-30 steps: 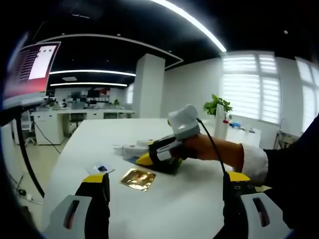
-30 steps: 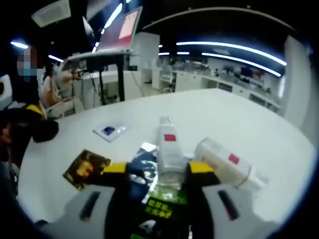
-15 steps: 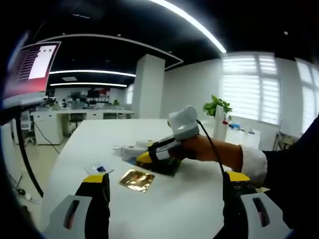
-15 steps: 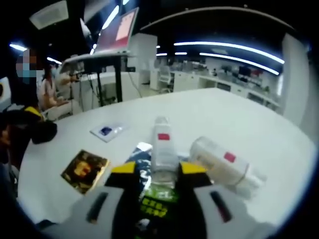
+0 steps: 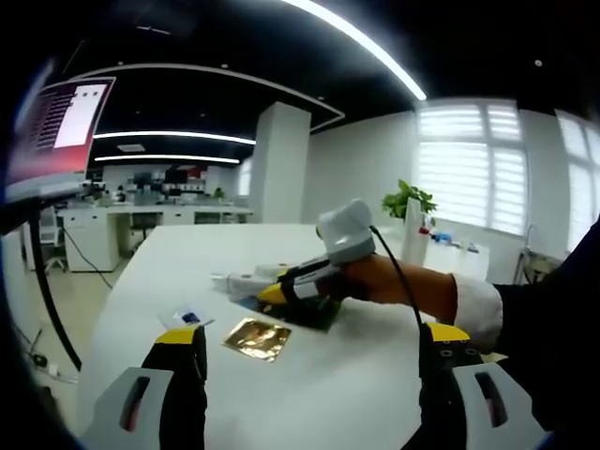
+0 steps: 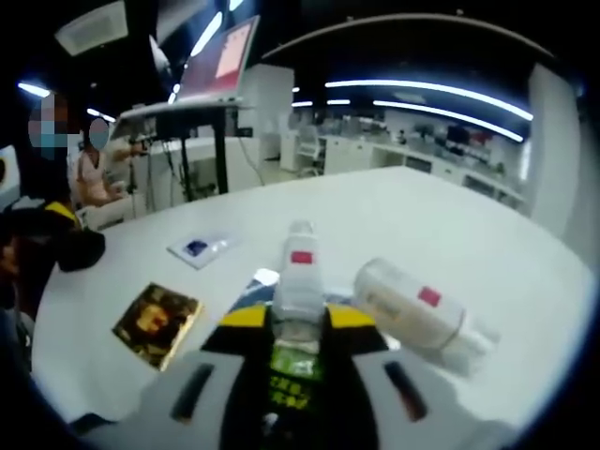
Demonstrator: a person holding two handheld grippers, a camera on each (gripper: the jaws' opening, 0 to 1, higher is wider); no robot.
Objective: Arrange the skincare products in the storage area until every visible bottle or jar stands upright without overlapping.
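Note:
A slim white tube (image 6: 298,272) with a red label lies flat on the white table (image 6: 487,234), pointing away. My right gripper (image 6: 298,317) is shut on its near end, yellow tips pressed against both sides. A fatter white bottle (image 6: 412,305) lies on its side just right of it. From the left gripper view, the right gripper (image 5: 281,289) sits low on the table in a person's hand, with the white tube (image 5: 242,279) sticking out to its left. My left gripper (image 5: 314,349) hovers open above the near table, holding nothing.
A gold sachet (image 6: 155,323), a small blue-and-white sachet (image 6: 197,248) and a dark sachet (image 6: 251,292) under the tube lie flat on the table. A laptop on a stand (image 6: 216,66) rises behind the far edge. A person (image 6: 94,173) sits beyond it.
The right gripper's jaws have narrowed step by step onto the white tube. The left gripper has stayed still and open.

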